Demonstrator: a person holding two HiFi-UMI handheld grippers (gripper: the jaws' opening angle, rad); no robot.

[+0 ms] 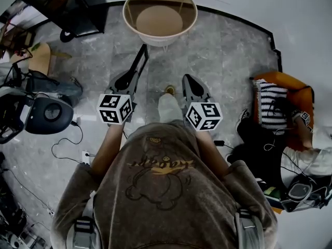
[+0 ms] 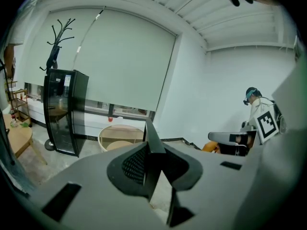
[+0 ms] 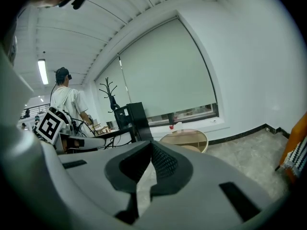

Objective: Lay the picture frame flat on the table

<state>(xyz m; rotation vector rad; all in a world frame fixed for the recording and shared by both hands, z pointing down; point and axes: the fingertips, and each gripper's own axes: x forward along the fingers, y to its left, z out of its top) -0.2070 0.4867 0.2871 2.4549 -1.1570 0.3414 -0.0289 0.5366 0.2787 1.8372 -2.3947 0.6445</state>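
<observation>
My left fingers (image 2: 139, 157) pinch the frame (image 1: 139, 62) edge-on; right fingers (image 3: 160, 159) closed, empty. Held one-sided, it could swing into the counter (image 1: 125, 14).

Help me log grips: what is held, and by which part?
Left tool pinches a thin black strip, likely the frame edge-on, by its near end. Right tool holds nothing.
</observation>
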